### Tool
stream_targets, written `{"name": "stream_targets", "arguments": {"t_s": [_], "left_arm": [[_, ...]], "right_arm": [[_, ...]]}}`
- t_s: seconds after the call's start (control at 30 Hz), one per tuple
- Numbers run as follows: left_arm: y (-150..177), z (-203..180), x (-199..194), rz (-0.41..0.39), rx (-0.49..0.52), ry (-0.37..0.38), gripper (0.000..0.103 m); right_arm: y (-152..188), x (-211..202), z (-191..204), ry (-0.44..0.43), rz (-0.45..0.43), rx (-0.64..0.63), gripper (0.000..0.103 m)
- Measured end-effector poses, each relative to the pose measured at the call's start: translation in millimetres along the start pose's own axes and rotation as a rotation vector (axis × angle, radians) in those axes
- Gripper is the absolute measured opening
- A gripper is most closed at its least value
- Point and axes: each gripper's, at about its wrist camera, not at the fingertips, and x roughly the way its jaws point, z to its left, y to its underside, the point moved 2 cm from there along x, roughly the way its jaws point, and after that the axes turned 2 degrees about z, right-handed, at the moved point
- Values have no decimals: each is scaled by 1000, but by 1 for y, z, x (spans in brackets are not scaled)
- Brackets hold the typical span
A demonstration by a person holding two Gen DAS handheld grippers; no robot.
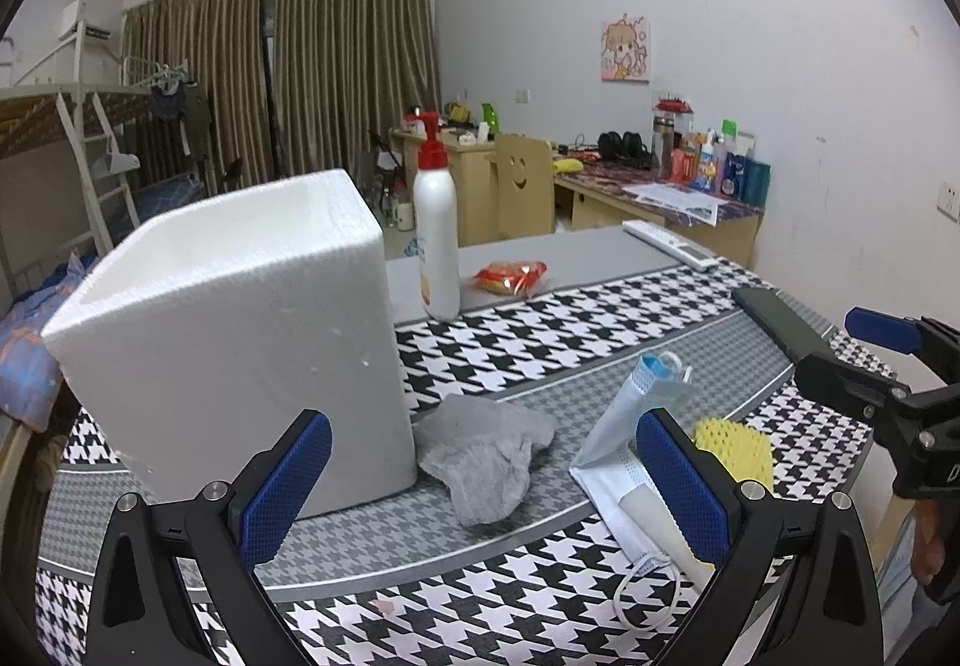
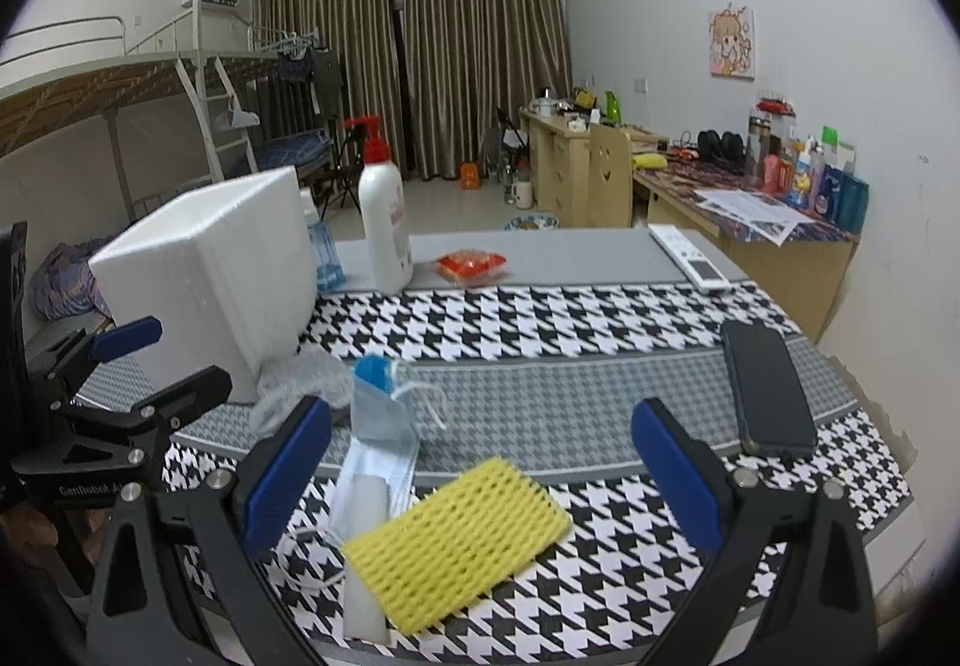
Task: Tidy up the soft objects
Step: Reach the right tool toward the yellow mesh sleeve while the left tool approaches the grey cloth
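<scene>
Both claws (image 1: 483,477) (image 2: 480,480) wide open, empty.

- foam box (image 1: 240,342): white polystyrene, matt, fine beaded grain
- sock (image 1: 480,453): grey knit cloth, fuzzy, matt
- mask (image 2: 381,426): pale blue non-woven fabric, pleated, white elastic loops
- net sleeve (image 2: 456,540): yellow foam mesh, open holes, soft matt
- tablecloth (image 2: 540,318): woven cloth, houndstooth print, matt
- bottle (image 1: 437,240): white plastic, glossy; red plastic pump
- packet (image 1: 510,276): shiny crinkled film
- phone (image 2: 768,390): dark, smooth
- left gripper (image 1: 480,480), right gripper (image 2: 480,477): black matt plastic, blue textured rubbery pads, metal screws
</scene>
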Motion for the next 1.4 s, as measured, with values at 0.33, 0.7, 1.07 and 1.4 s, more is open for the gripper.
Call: {"name": "stream_targets", "arguments": {"t_s": [0.33, 0.7, 1.07, 1.4], "left_arm": [[8, -5, 24, 68, 0, 2, 102], [12, -4, 43, 100, -8, -17, 101], [21, -9, 63, 169, 12, -1, 83], [26, -8, 75, 213, 3, 25, 61]], "right_arm": [[14, 9, -9, 1, 47, 25, 101], [22, 22, -12, -6, 92, 36, 101], [29, 35, -7, -17, 135, 21, 101], [35, 46, -10, -18, 175, 21, 101]]}}
